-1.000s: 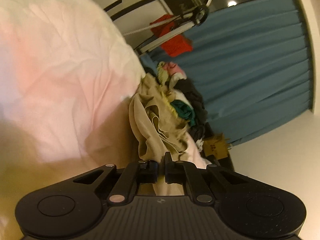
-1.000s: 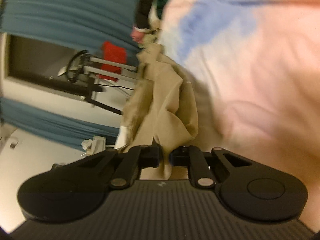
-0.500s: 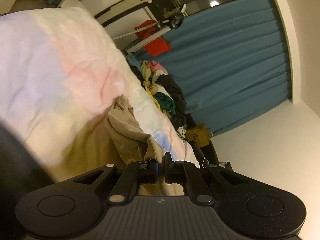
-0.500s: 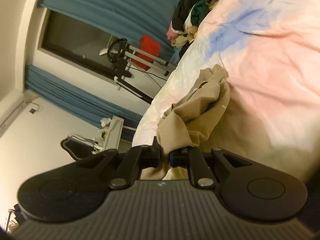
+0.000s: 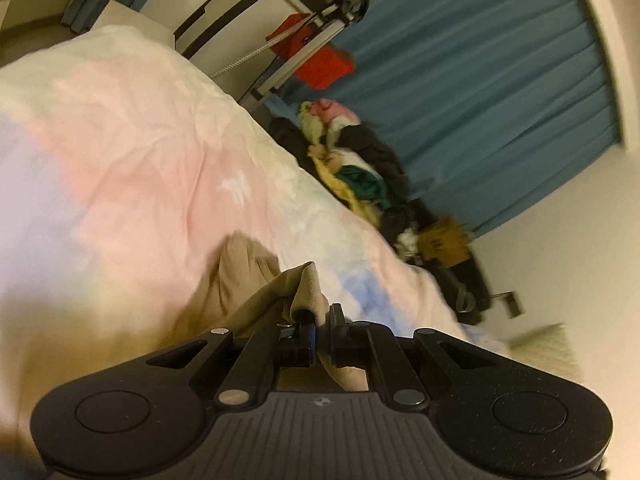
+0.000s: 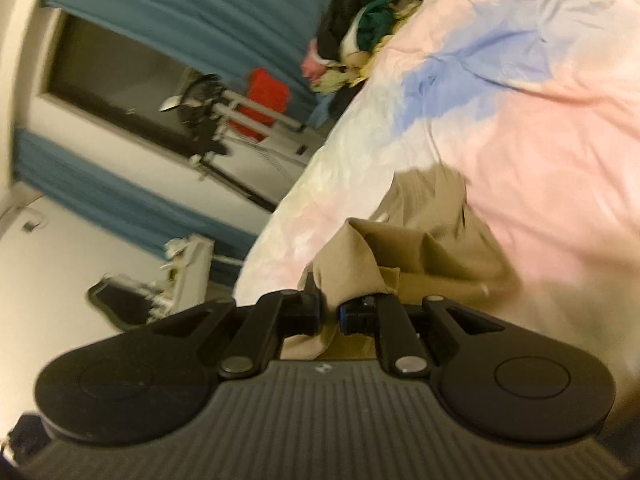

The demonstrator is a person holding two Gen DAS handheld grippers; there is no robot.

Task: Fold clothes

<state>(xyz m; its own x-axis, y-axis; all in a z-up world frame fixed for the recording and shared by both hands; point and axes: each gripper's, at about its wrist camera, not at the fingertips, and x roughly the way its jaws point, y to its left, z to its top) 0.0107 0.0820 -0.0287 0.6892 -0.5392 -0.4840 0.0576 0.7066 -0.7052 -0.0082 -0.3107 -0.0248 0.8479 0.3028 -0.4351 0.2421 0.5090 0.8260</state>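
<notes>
Both grippers, left and right, pinch the tan garment, now spread lower across the duvet than before

My right tool pinches the tan cloth, which lies bunched on the pink and blue bed cover. A pile of clothes sits at twelve o'clock.

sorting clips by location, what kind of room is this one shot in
Most likely a bedroom at home. A bed with a pastel quilt fills the view, a pile of unsorted clothes lies at its far end, and blue curtains hang behind. Both grippers hold a tan garment.
</notes>
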